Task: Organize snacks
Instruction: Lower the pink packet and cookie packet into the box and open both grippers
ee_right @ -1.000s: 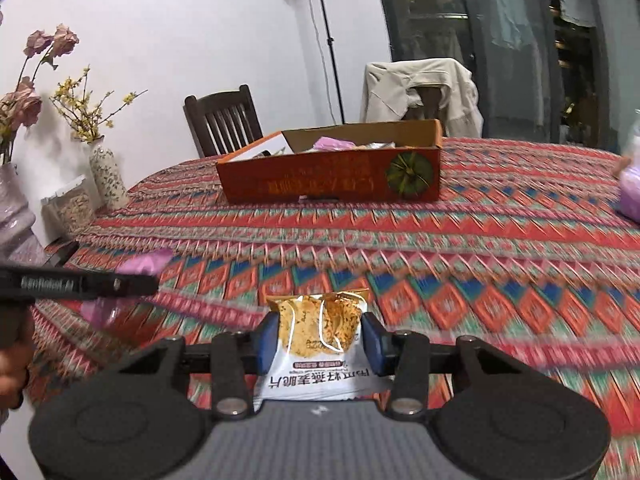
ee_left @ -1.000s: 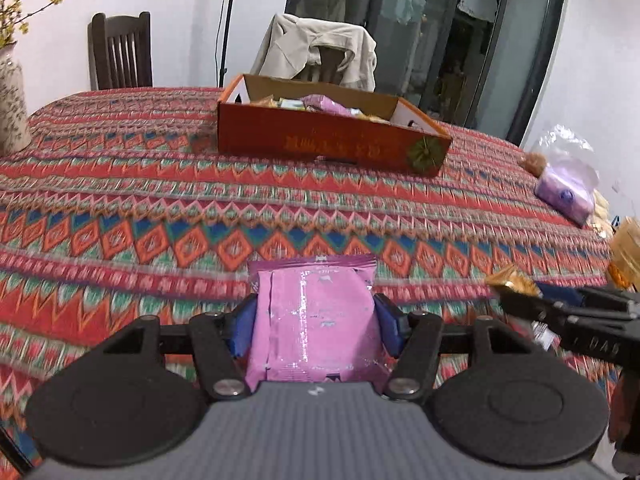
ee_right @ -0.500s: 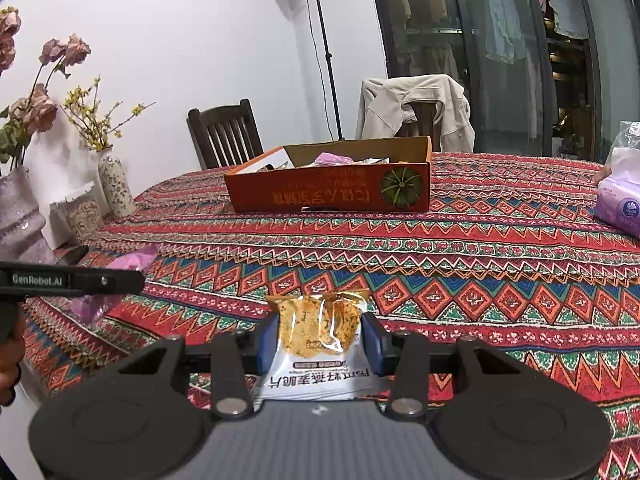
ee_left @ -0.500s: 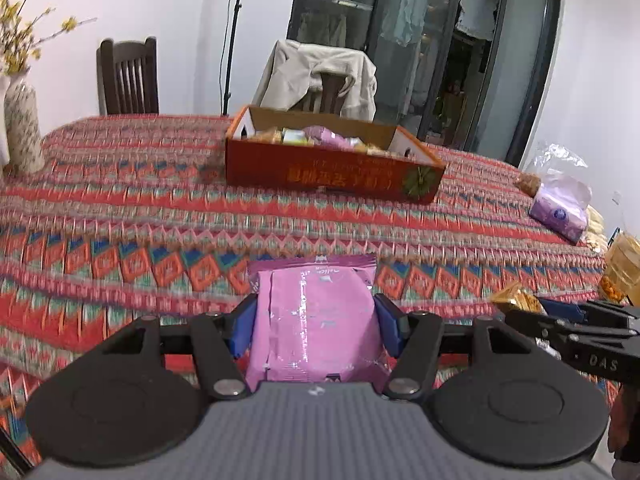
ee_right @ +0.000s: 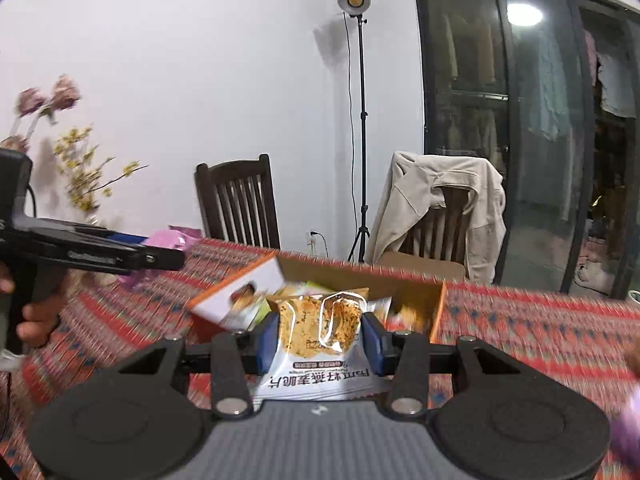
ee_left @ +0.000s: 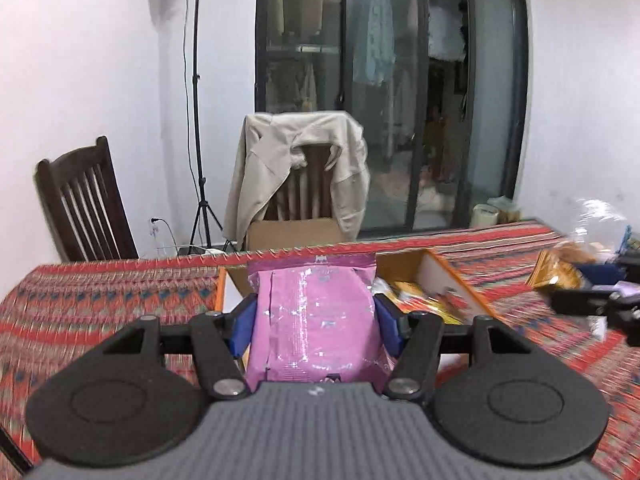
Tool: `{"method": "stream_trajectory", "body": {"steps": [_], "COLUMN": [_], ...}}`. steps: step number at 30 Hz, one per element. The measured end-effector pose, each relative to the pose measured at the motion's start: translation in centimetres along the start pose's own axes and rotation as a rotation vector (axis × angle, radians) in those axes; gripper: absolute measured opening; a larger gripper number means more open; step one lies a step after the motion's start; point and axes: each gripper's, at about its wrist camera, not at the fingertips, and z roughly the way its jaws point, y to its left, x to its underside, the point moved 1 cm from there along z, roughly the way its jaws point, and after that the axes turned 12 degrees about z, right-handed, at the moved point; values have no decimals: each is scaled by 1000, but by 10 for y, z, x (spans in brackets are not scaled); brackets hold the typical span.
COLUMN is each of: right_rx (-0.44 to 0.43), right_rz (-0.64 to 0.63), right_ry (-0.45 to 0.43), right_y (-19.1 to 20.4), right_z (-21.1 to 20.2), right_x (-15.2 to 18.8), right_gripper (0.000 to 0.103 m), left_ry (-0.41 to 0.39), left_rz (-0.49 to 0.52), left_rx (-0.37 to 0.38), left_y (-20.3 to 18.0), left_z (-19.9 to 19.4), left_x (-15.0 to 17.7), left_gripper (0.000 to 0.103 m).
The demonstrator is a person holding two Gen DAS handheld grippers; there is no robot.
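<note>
My left gripper [ee_left: 315, 322] is shut on a pink snack packet [ee_left: 316, 320] and holds it over the near left part of the open orange cardboard box [ee_left: 448, 280]. My right gripper [ee_right: 320, 338] is shut on a clear oat-crisp packet [ee_right: 320, 332] with white lettering, held just before the box [ee_right: 436, 304], which holds several snack packets. The left gripper with its pink packet [ee_right: 168, 240] shows at the left of the right wrist view. The right gripper [ee_left: 592, 300] shows at the right of the left wrist view.
The table carries a red patterned cloth [ee_left: 100, 300]. Two chairs stand behind it, one draped with a beige jacket [ee_left: 296, 168]. A lamp stand [ee_right: 362, 120] and glass doors are behind. A vase of flowers [ee_right: 80, 176] is at the left. Plastic bags [ee_left: 600, 228] lie at the right.
Both grippers have moved forward across the table with their packets and now reach the box, which was far off before. The view is blurred by motion.
</note>
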Motion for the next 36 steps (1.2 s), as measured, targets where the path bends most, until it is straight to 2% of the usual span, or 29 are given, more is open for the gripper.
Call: {"method": "stream_trajectory", "body": {"steps": [5, 9, 12, 15, 16, 17, 21, 28, 32, 36], "right_rx": [70, 144, 198, 209, 213, 212, 226, 236, 241, 237], "right_rz": [-19, 17, 57, 110, 116, 117, 80, 84, 71, 62], "right_ry": [89, 206, 272, 327, 339, 352, 339, 332, 306, 255], "right_y": [-27, -55, -73, -85, -88, -89, -83, -86, -78, -65], "right_z": [113, 201, 252, 284, 289, 296, 296, 293, 267, 220], "right_x": [-49, -56, -52, -44, -40, -37, -30, -34, -47, -73], "right_gripper": [43, 43, 43, 46, 49, 55, 62, 64, 64, 64], "left_ry": [109, 211, 248, 292, 284, 263, 244, 295, 262, 200], "left_rz": [-48, -139, -132, -90, -77, -63, -15, -71, -74, -24], "left_rx": [-26, -16, -13, -25, -14, -9, -12, -31, -38, -52], "left_y": [31, 55, 60, 55, 52, 49, 42, 53, 57, 55], "left_z": [115, 182, 208, 217, 215, 214, 211, 208, 170, 108], "left_x": [-15, -2, 9, 17, 17, 15, 16, 9, -8, -38], "left_gripper": [62, 62, 62, 72, 81, 85, 86, 87, 87, 89]}}
